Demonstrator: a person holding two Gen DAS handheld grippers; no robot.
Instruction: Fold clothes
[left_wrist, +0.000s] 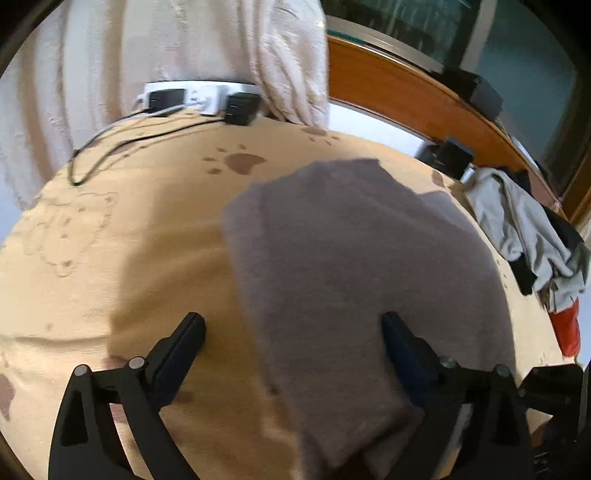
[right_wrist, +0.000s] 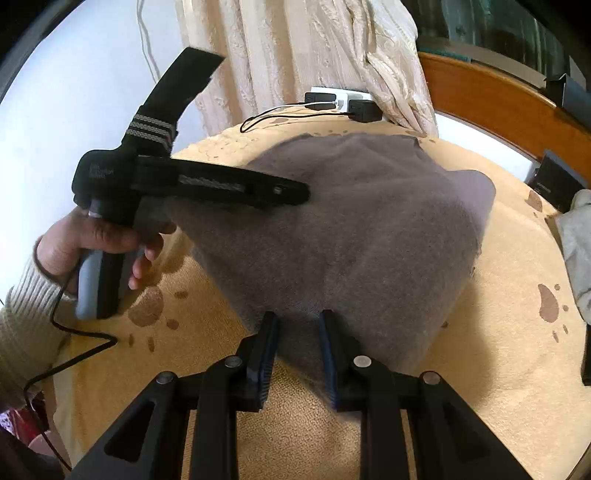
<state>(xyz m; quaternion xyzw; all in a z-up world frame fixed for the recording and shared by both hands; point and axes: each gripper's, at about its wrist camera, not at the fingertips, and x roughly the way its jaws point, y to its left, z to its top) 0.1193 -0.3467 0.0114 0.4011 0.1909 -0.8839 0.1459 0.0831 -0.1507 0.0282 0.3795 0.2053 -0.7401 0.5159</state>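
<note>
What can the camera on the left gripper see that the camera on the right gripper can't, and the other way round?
Only the left wrist view shows the heap of grey, black and red clothes at the bed's right edge, and the left gripper with its fingers spread wide over the grey garment's edge.

Only the right wrist view shows the person's hand gripping the left gripper's handle, its cable trailing, and the right gripper pinching a fold of the garment.

Both show the grey garment on the tan paw-print blanket, the white power strip and the cream curtain.
</note>
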